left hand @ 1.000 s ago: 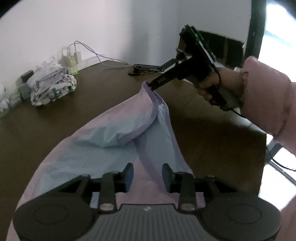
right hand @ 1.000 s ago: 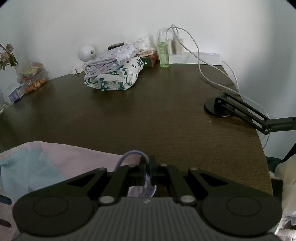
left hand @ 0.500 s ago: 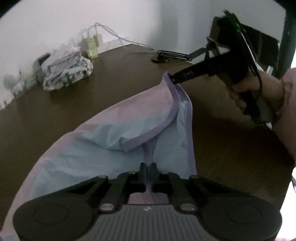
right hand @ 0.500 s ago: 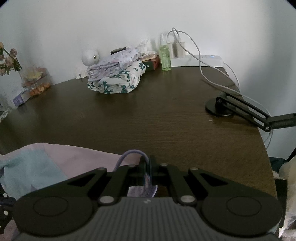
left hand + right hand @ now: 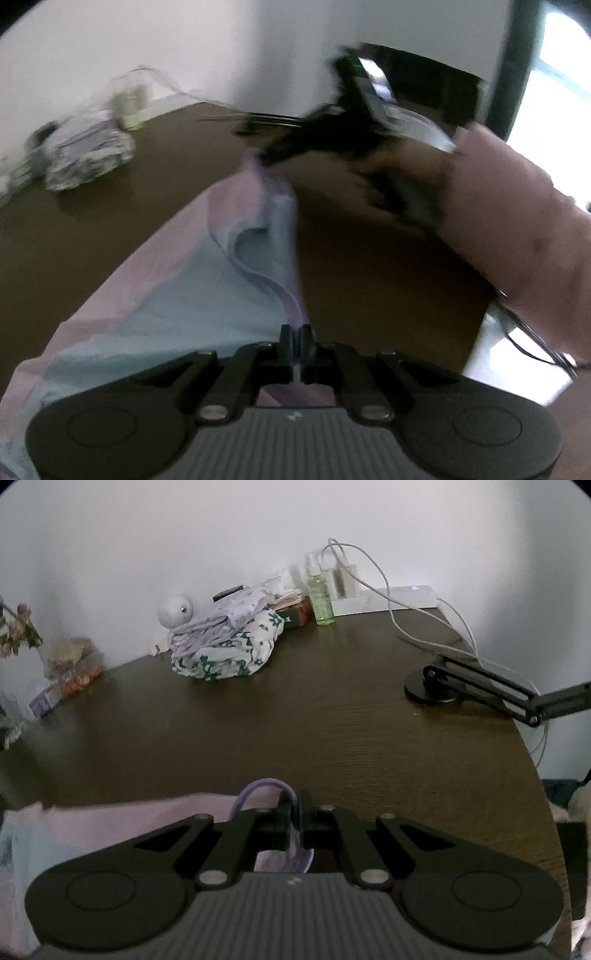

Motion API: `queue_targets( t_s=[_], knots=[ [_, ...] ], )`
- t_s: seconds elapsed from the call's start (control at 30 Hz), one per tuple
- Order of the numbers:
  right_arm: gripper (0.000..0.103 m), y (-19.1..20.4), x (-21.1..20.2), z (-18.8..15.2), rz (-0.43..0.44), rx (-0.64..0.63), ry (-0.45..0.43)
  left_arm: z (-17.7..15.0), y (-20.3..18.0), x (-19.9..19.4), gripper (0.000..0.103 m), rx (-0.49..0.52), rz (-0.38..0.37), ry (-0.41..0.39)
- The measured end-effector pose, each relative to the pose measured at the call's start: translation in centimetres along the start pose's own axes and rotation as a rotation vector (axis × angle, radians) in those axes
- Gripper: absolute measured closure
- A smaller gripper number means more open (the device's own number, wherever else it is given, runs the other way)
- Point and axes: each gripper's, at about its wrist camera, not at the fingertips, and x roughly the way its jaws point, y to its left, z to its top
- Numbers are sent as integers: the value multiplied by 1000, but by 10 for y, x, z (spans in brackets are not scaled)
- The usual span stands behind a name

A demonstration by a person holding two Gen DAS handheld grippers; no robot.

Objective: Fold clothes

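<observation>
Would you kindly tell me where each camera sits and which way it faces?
Left wrist: on the left gripper, looking along the pink-and-blue garment toward the right gripper, hand and pink sleeve.
Right wrist: on the right gripper, facing the table and wall.
Both show the garment, the folded pile and green bottle.

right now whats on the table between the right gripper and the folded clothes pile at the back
Nothing: in the right wrist view, bare dark table runs from the right gripper to the folded clothes pile.

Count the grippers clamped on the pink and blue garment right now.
2. The left gripper pinches the garment at its near purple hem; the right gripper pinches the hem farther along, above the table.
</observation>
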Motion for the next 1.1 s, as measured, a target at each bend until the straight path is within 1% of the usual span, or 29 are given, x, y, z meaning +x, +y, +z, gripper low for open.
queue_targets(
  t_s=[0.03, 0.1, 0.13, 0.27, 0.33, 0.37, 0.4, 0.43, 0.47, 0.5, 0.57, 0.63, 0.67, 0.73, 0.83, 0.87, 0.9, 0.93, 0.97, 1.03, 1.07, 1.1],
  knots=[
    [100, -2, 0, 0, 3, 13, -3, -2, -4, -2, 101, 19, -30, 4],
    [100, -5, 1, 0, 8, 38, -8, -6, -10, -4, 101, 46, -53, 9],
    [100, -6, 1, 0, 12, 51, -12, -7, -11, -3, 101, 55, -47, 15],
    [99, -12, 2, -1, 28, 101, -24, -14, -8, 11, 100, 37, -58, 48],
    [95, -15, 1, -1, 30, 115, -27, -15, -8, 17, 96, 29, -64, 57],
    [93, -16, 0, 0, 30, 122, -29, -16, -8, 17, 94, 28, -75, 53],
    [85, -18, -1, 0, 27, 130, -32, -17, -8, 17, 86, 28, -85, 48],
    [75, -20, -3, 2, 23, 139, -36, -18, -7, 14, 74, 26, -107, 36],
    [65, -22, -4, 3, 19, 148, -41, -19, -7, 12, 68, 23, -129, 25],
    [62, -24, -6, 4, 16, 157, -45, -20, -6, 6, 61, 21, -144, 0],
    [62, -28, -9, 6, 16, 174, -46, -21, -2, -2, 60, 14, -138, -44],
    [61, -30, -11, 7, 7, 172, -41, -21, 9, -7, 60, -17, -89, -82],
    [58, -31, -12, 8, 2, 169, -38, -21, 16, -7, 60, -38, -56, -89],
    [49, -30, -17, 8, -14, 146, -28, -21, 30, -6, 62, -80, 11, -101],
    [43, -29, -29, 9, -37, 110, -18, -23, 49, -2, 64, -127, 75, -104],
    [42, -29, -34, 8, -49, 102, -17, -25, 54, -1, 64, -138, 93, -104],
    [42, -30, -40, 8, -54, 108, -22, -26, 59, 0, 69, -148, 112, -105],
    [42, -31, -46, 7, -59, 115, -27, -27, 62, 1, 76, -149, 121, -102],
    [42, -31, -51, 6, -54, 123, -32, -28, 66, 2, 78, -148, 130, -98],
    [51, -27, -59, 2, 19, 147, -39, -32, 66, 10, 80, -132, 144, -79],
    [52, -20, -59, 0, 56, 144, -31, -34, 66, 14, 80, -124, 152, -70],
    [54, -13, -58, -3, 85, 139, -21, -35, 65, 12, 80, -116, 155, -79]
  ],
)
